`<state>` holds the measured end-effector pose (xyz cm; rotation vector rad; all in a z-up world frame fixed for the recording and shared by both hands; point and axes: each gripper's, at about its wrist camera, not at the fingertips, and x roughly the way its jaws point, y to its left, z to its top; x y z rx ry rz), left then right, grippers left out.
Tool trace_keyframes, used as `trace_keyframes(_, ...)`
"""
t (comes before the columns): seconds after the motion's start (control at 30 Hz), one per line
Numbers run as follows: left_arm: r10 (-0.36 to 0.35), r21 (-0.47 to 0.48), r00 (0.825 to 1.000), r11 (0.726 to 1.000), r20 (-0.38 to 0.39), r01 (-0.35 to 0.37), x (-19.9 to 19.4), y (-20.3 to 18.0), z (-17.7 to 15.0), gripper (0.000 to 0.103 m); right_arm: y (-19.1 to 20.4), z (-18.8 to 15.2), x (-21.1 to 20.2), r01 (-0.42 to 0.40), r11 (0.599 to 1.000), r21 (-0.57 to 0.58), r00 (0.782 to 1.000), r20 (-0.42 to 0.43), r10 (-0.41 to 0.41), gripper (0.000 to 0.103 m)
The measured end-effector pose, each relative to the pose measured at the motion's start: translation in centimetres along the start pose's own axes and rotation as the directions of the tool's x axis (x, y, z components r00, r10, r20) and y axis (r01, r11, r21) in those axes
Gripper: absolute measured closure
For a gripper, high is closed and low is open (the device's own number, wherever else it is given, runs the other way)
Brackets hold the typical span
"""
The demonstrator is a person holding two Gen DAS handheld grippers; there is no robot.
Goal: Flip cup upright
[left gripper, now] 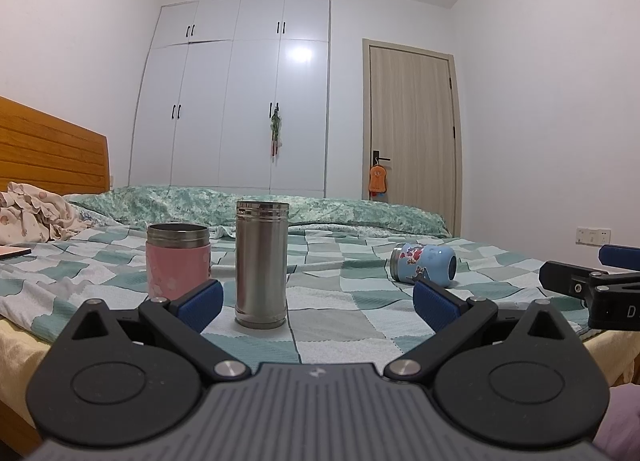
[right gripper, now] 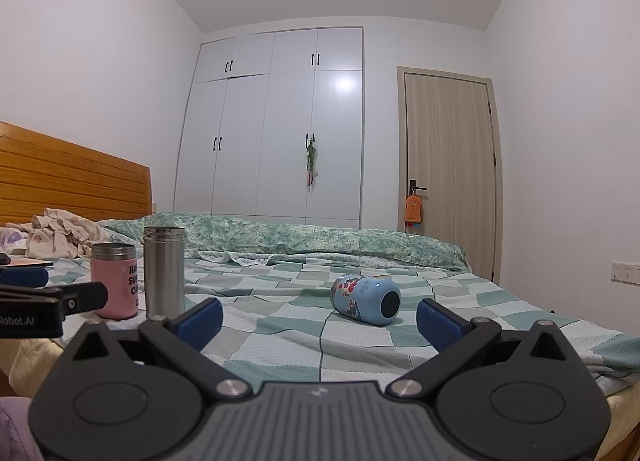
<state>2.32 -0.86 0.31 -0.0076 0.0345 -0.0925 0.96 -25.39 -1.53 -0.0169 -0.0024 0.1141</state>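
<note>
A light blue cup with a cartoon print (right gripper: 366, 299) lies on its side on the checked bedspread, its base toward me; it also shows in the left wrist view (left gripper: 424, 264). My right gripper (right gripper: 319, 319) is open and empty, just short of the cup, which sits between and beyond its blue pads (right gripper: 438, 321). My left gripper (left gripper: 318, 307) is open and empty in front of a tall steel cup (left gripper: 261, 264) that stands upright. A pink cup (left gripper: 178, 261) stands upright to its left.
The bed (right gripper: 280, 341) has a wooden headboard (right gripper: 72, 185), crumpled clothes (right gripper: 60, 237) at the left and a rolled green quilt (right gripper: 300, 241) at the back. A white wardrobe (right gripper: 276, 133) and a door (right gripper: 450, 177) stand behind. The other gripper shows at each view's edge.
</note>
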Motion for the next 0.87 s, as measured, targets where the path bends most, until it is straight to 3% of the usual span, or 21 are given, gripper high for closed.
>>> trace_keyframes(0.87,-0.003,0.005,1.000,1.000,0.016,0.003,-0.41,0.28,-0.20,0.000,0.03,-0.07,0.00,0.000,1.000,-0.001,1.000,0.000,0.000,0.000)
